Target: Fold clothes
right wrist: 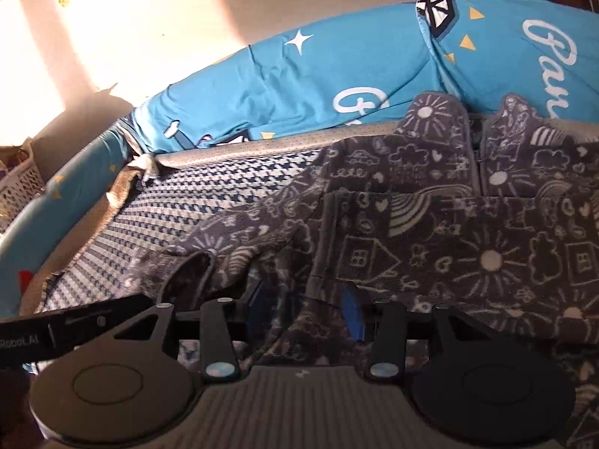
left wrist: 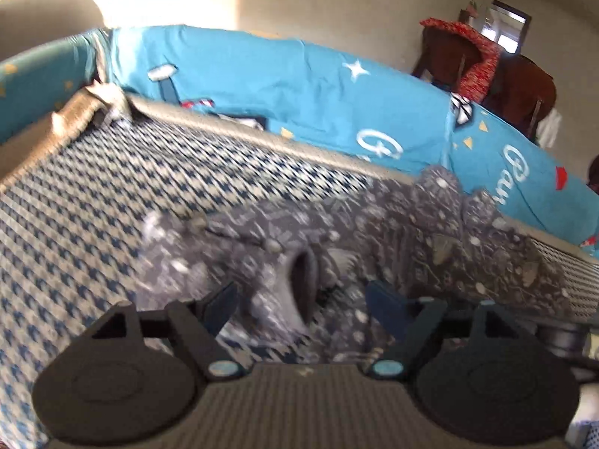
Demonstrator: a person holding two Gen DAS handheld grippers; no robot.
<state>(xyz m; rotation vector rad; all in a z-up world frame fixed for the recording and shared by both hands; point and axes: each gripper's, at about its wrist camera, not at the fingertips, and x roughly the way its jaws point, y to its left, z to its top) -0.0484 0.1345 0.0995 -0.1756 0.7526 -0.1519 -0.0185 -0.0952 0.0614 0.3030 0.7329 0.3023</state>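
Observation:
A dark grey fleece garment (right wrist: 449, 239) with white doodle prints lies spread on a blue-and-white houndstooth mattress (right wrist: 194, 209). In the left wrist view the same garment (left wrist: 430, 235) is blurred, and its sleeve cuff (left wrist: 303, 284) points towards the camera. My left gripper (left wrist: 301, 299) is open, the cuff lying loose between its blue fingers (left wrist: 221, 301) with neither pad pressing on it. My right gripper (right wrist: 305, 305) is shut on a bunched fold at the garment's lower edge. The cloth fills the gap between its fingertips (right wrist: 353, 312).
A bright blue printed quilt (left wrist: 318, 86) is heaped along the far side of the mattress against a sunlit wall. A dark wooden chair (left wrist: 516, 86) with red cloth over it stands at the back right. A white lattice basket (right wrist: 17, 187) sits at the left.

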